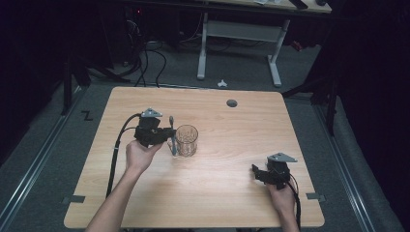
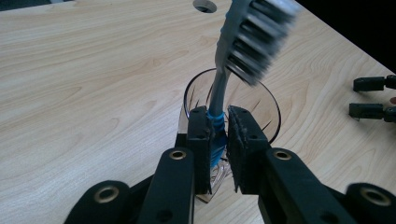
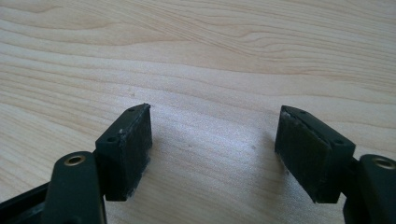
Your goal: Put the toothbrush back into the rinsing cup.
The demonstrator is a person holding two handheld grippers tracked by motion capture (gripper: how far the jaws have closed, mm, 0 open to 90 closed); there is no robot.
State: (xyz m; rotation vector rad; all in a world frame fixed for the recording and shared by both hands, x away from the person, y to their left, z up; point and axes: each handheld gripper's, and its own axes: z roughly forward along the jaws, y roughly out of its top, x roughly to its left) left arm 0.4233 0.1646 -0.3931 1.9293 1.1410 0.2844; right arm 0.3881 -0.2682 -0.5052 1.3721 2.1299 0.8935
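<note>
One toothbrush (image 2: 219,100) is clamped by the left gripper (image 2: 217,140), handle roughly upright, bristles up, seemingly just beside the glass (image 1: 186,140) on the table (image 1: 232,193). The right gripper (image 3: 212,154) rests open and empty, well apart.

No readable text at my table

From my remote seat I find no word, label, brand or number on the table (image 1: 217,193), the glass (image 1: 186,140) or the toothbrush (image 2: 243,42); left of the table, a black Z-shaped mark (image 1: 87,115) sits on the floor, its meaning unclear to me.
</note>
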